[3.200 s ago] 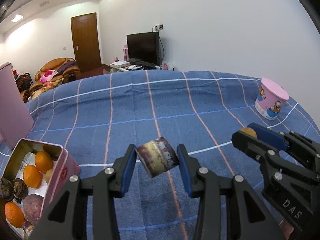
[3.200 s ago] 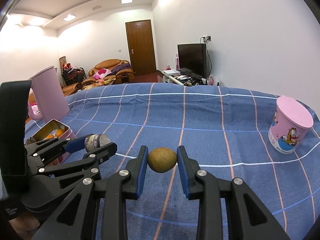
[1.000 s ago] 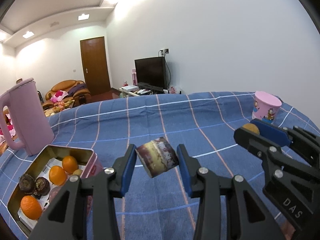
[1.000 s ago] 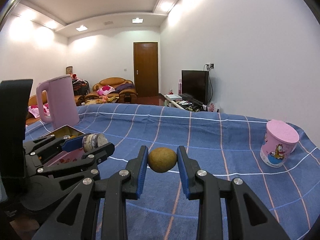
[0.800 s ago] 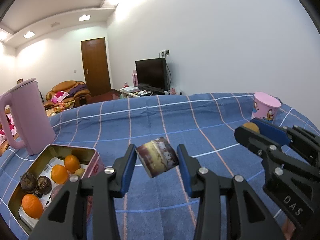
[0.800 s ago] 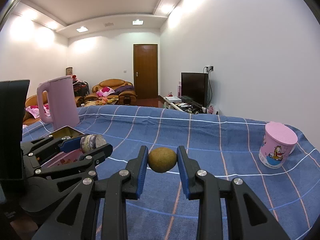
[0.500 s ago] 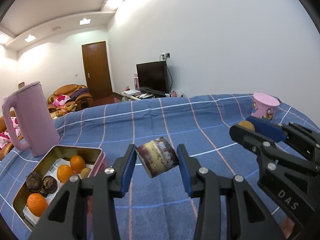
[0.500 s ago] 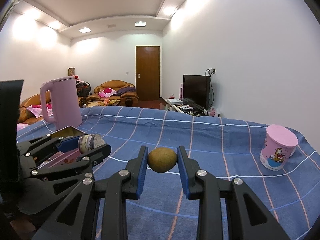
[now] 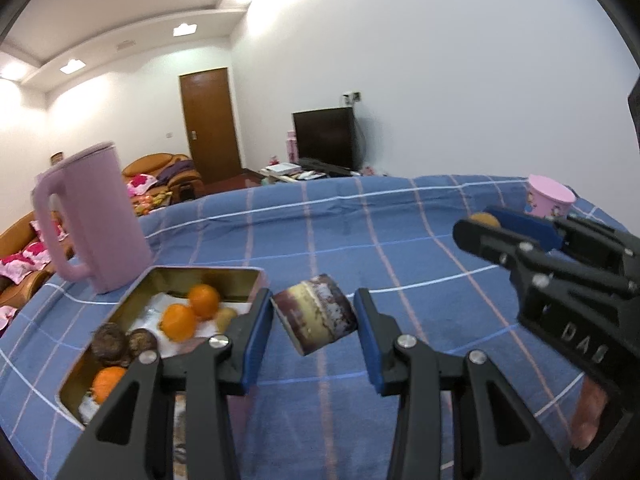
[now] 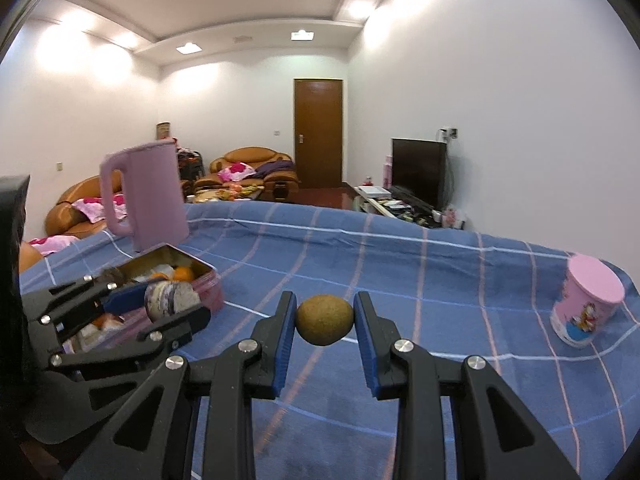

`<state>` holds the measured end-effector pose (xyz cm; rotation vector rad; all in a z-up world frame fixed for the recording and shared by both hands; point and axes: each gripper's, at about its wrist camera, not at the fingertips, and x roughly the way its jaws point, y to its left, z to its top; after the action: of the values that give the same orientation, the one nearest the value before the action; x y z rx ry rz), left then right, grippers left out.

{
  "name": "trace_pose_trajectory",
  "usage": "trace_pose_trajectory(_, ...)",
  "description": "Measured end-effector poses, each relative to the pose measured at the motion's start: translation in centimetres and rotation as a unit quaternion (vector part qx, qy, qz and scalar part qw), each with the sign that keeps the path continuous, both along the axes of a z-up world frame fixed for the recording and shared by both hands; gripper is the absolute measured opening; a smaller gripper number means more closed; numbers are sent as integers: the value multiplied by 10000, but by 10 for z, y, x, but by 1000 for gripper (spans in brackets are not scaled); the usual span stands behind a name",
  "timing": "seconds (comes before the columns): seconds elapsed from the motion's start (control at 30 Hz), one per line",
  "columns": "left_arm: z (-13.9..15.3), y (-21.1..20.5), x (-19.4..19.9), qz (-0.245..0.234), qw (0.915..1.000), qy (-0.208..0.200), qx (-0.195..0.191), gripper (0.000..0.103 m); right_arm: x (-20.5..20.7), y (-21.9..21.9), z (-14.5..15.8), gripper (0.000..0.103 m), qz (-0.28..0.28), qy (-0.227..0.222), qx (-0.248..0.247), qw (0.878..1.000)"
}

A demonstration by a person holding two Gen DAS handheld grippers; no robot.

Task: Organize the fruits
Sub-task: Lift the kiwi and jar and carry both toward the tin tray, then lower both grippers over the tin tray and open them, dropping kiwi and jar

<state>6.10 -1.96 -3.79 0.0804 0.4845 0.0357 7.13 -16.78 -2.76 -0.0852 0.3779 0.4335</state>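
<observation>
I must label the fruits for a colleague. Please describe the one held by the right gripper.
On the blue checked cloth, the right gripper holds a kiwi above the surface. It is brown, oval and matte, unlike the oranges in the tin.

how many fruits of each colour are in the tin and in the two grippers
In the left wrist view, as far as the tin shows:
orange fruits: 3, in the tin
dark brown round fruits: 2, in the tin
yellow-green fruit: 1, in the tin, partly hidden
brown kiwi-like fruit: 1, in the right gripper
purple-and-cream cut piece: 1, in the left gripper
Total: 8
</observation>
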Motion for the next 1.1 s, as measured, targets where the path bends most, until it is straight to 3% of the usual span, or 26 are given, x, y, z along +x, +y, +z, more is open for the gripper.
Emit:
trace_pose_trajectory(0.57,12,81,-10,853,9963,63,104,43,7,90,24,31,844,-101,-34,9964)
trace_pose_trajectory(1.1,-18,156,-16,1660,9843,584,-146,43,10,176,-9,32,1602,436,-294,9857)
